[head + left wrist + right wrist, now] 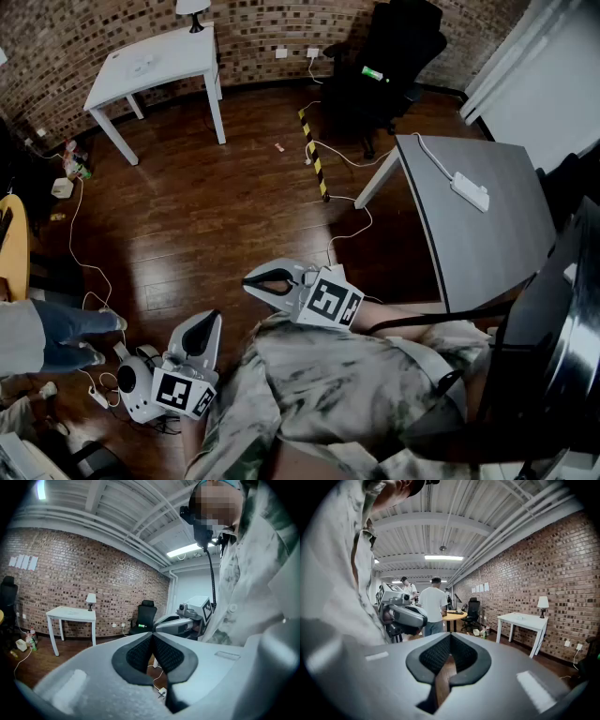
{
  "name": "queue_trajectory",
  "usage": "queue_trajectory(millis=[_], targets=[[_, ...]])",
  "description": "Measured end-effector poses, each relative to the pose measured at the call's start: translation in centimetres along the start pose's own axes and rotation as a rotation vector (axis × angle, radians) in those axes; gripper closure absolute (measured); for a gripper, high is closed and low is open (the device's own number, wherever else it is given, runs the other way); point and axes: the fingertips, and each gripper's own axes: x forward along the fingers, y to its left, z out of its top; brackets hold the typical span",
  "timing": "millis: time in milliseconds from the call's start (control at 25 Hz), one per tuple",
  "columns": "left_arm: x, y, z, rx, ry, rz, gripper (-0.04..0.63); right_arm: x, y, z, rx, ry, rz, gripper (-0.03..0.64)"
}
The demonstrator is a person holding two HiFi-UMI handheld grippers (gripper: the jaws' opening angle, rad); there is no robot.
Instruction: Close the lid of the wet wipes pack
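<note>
No wet wipes pack shows in any view. Both grippers are held close to the person's body above the wooden floor. In the head view my left gripper (204,323) points up and away at the lower left, and my right gripper (251,279) points left at the centre. In the left gripper view the jaws (152,635) meet at the tips with nothing between them, and the right gripper (180,623) hangs just beyond. The right gripper view shows its jaws (450,637) closed tip to tip, empty, with the left gripper (404,613) to the left.
A grey table (478,234) with a white power strip (469,190) stands at the right. A white table (159,58) and a black office chair (394,56) stand by the brick wall. Cables trail over the floor. Another person's legs (52,333) are at the left.
</note>
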Motion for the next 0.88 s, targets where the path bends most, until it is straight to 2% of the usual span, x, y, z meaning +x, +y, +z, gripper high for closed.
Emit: queue_trajectory(millis=[480, 640, 880], targets=[[4.9, 1.1, 0.5, -0.011, 0.018, -0.004, 0.595, -1.7, -4.8, -1.0, 0.016, 0.005, -0.005, 0.612], [7.8, 2.5, 1.2, -0.012, 0.031, 0.015, 0.595, -2.2, -8.1, -1.1, 0.035, 0.003, 0.001, 0.611], [14.5, 4.9, 3.2, -0.005, 0.05, 0.055, 0.595, -3.8, -15.5, -1.7, 0.035, 0.002, 0.027, 0.611]])
